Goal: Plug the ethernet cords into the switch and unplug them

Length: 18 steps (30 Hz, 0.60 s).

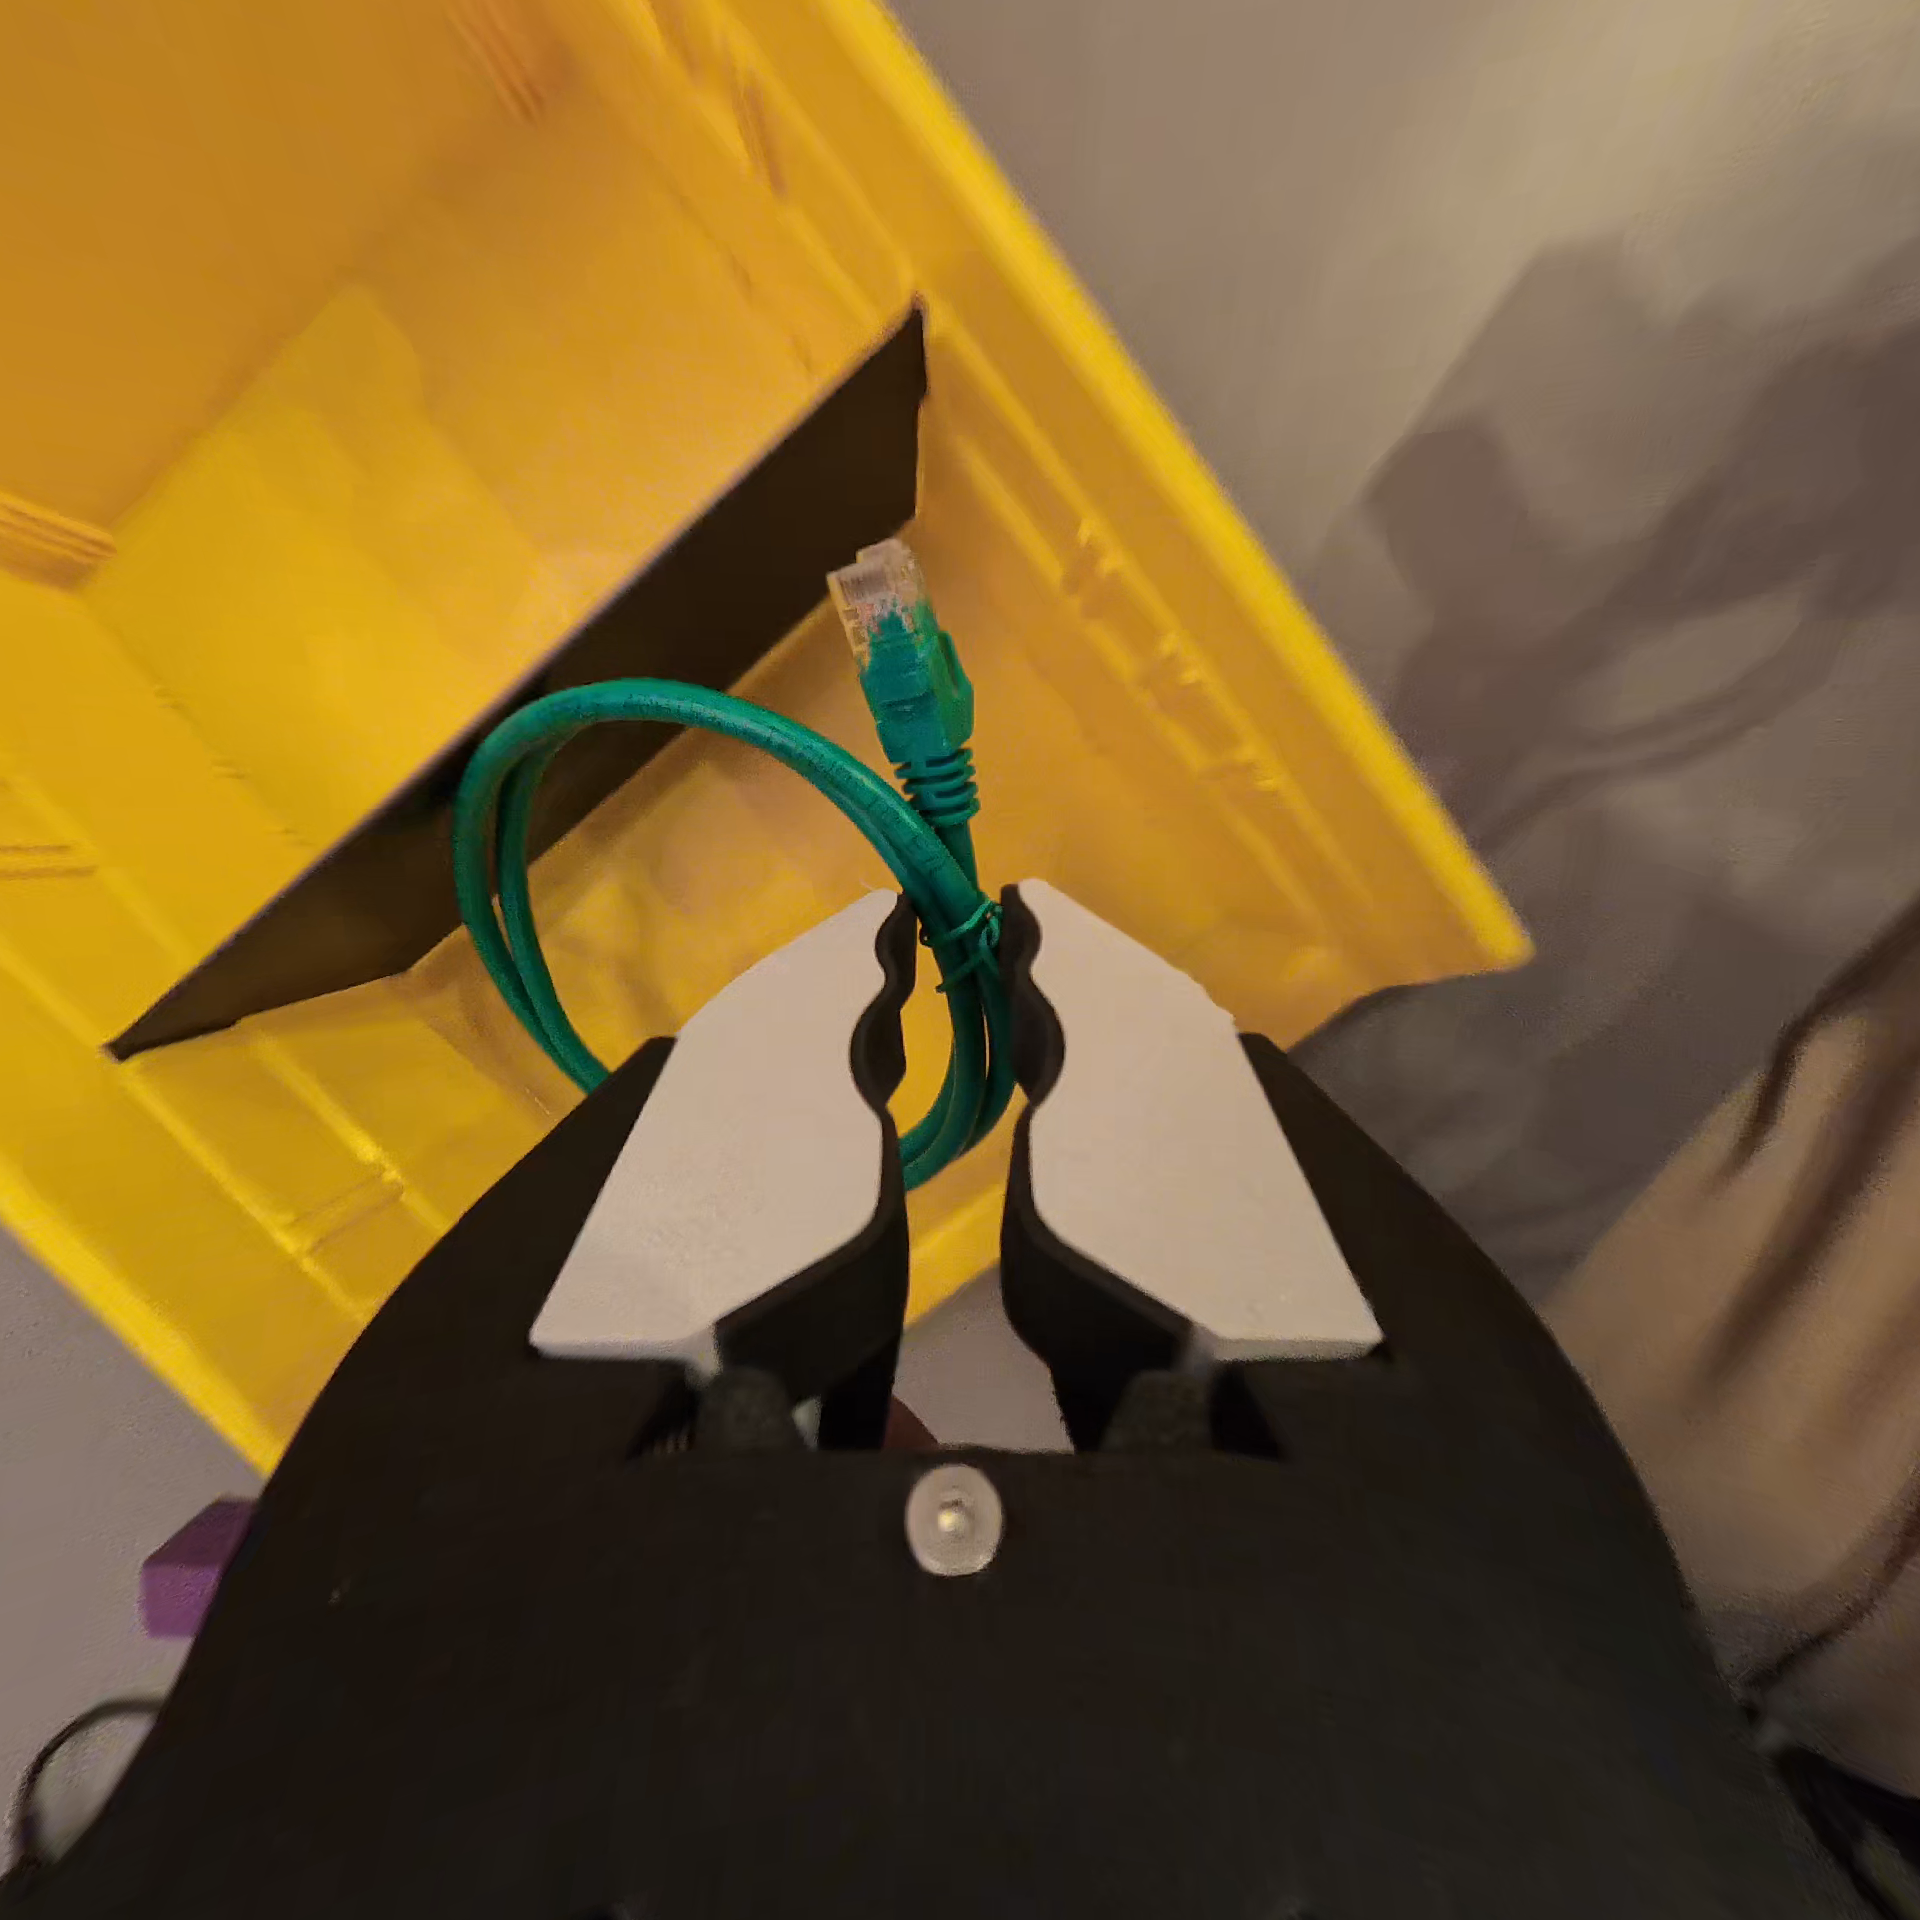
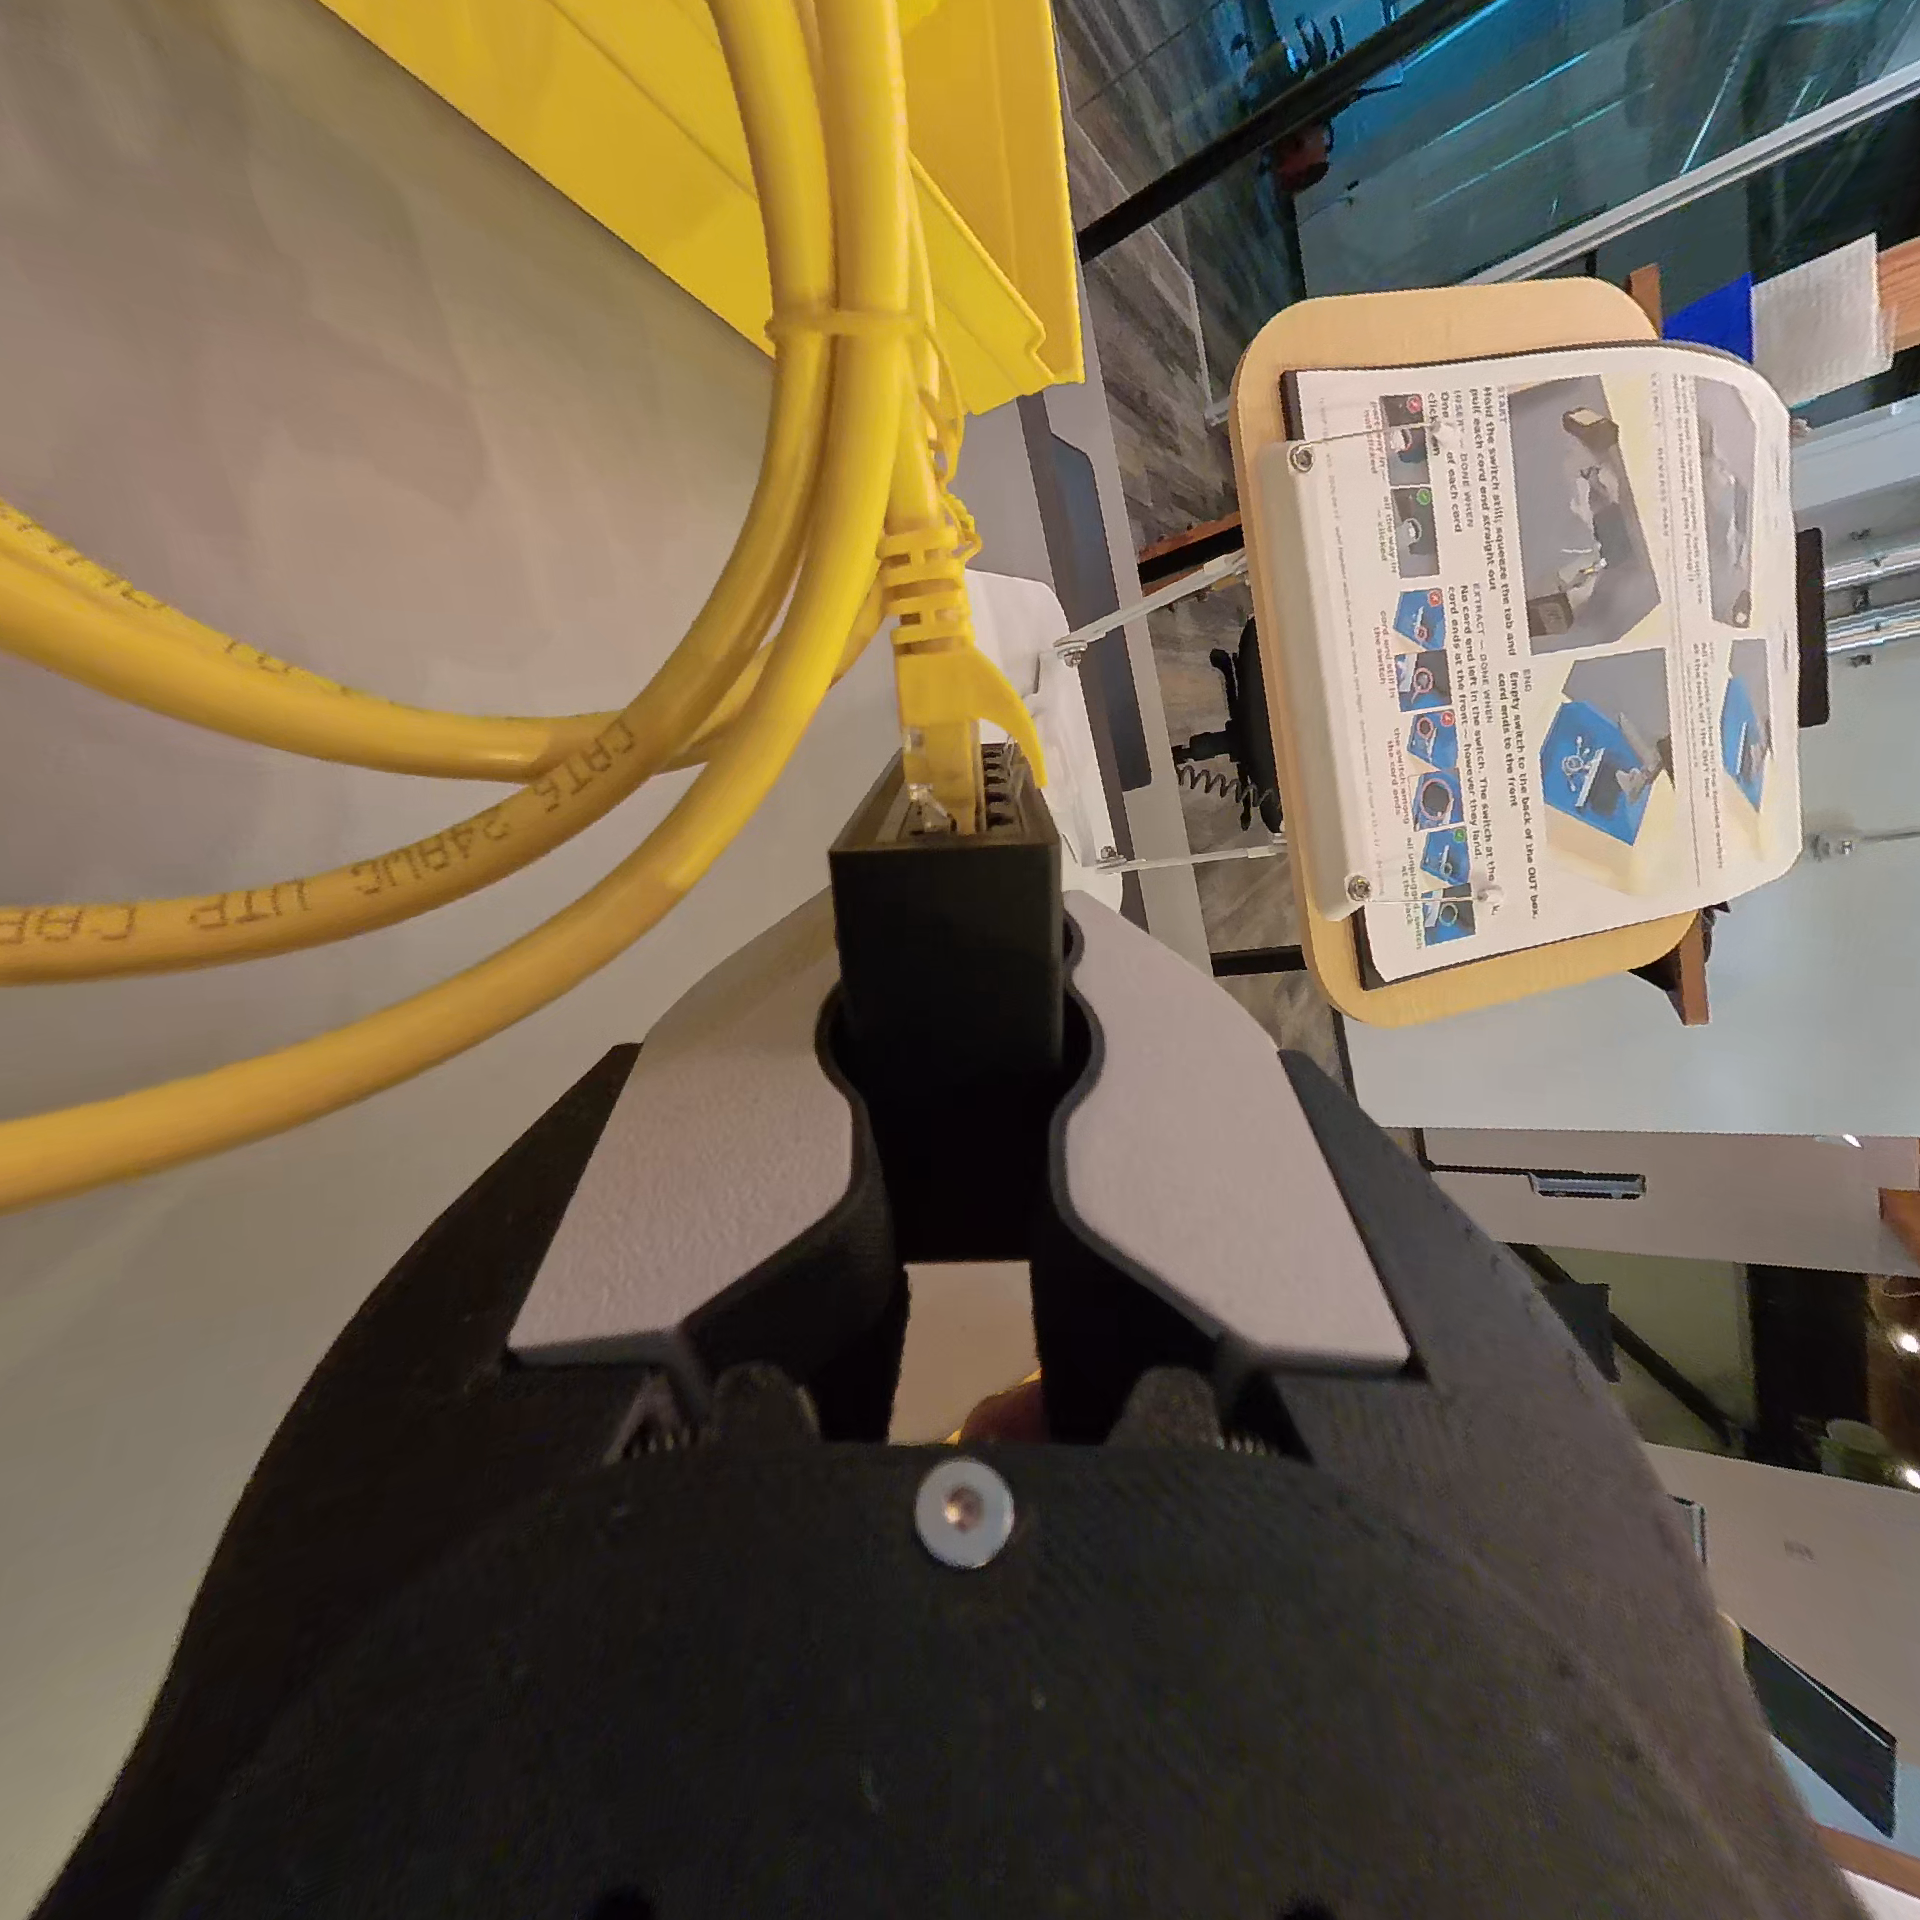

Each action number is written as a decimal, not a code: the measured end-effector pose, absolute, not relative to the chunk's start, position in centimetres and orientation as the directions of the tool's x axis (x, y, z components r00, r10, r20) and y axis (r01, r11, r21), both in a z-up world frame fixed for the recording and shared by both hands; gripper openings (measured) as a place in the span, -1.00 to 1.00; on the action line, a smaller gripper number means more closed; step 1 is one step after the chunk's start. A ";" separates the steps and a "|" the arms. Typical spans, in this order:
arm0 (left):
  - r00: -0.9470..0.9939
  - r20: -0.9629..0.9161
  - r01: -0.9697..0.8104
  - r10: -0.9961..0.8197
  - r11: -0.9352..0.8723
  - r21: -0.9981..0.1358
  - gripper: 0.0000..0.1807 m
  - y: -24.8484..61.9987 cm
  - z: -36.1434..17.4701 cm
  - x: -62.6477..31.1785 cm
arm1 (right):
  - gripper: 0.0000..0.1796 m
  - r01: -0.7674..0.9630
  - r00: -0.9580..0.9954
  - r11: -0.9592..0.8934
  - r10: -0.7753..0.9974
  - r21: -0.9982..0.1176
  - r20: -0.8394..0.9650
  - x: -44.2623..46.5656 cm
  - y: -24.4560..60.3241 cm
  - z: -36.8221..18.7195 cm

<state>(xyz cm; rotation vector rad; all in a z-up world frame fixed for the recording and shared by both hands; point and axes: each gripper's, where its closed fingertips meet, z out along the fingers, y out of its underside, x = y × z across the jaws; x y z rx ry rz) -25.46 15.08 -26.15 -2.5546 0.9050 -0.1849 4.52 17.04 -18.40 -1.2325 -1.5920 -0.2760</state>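
In the left wrist view my left gripper (image 1: 956,914) is shut on a coiled green ethernet cord (image 1: 665,717), pinched at its twist tie. The cord's clear plug (image 1: 883,608) points away from me, free in the air above the yellow bin (image 1: 1195,665). In the right wrist view my right gripper (image 2: 961,956) is shut on the black switch (image 2: 951,935), held end-on. A yellow ethernet cord (image 2: 436,862) loops to the left, and its plug (image 2: 935,717) sits in a port on the switch's far face. The other ports look empty.
A black divider (image 1: 582,717) crosses the yellow bin. The bin's rim (image 2: 997,208) shows in the right wrist view. A wooden stand with a printed instruction sheet (image 2: 1538,665) stands at right. A purple block (image 1: 192,1579) lies at lower left on the grey table (image 1: 104,1403). About 30 centimetres separates my left fingertips from my right.
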 end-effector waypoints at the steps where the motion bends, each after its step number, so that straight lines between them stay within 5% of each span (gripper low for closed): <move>1: 0.784 0.015 -0.530 -0.621 -0.682 -0.504 -0.84 15.2 -24.3 -25.1 | -0.67 0.805 0.090 0.443 0.567 -0.394 0.819 4.5 17.0 -18.3; 5: 0.743 0.179 -0.233 -0.645 -0.501 -0.834 -0.84 15.6 -14.4 -22.9 | -0.67 0.799 0.100 0.443 0.570 -0.407 0.815 4.6 17.0 -18.2; 8: 0.632 0.226 -0.022 -0.742 -0.309 -0.951 -0.85 14.6 -7.8 -19.8 | -0.67 0.795 0.108 0.442 0.572 -0.416 0.813 4.8 17.0 -17.9; 12: 0.517 0.285 0.152 -0.807 -0.241 -0.959 -0.85 14.5 -4.9 -13.6 | -0.67 0.784 0.121 0.445 0.574 -0.432 0.810 4.9 16.8 -17.3; 18: 0.389 0.420 0.277 -0.820 -0.330 -0.902 -0.84 17.9 -8.7 -4.4 | -0.67 0.765 0.126 0.465 0.571 -0.446 0.811 5.4 15.9 -16.2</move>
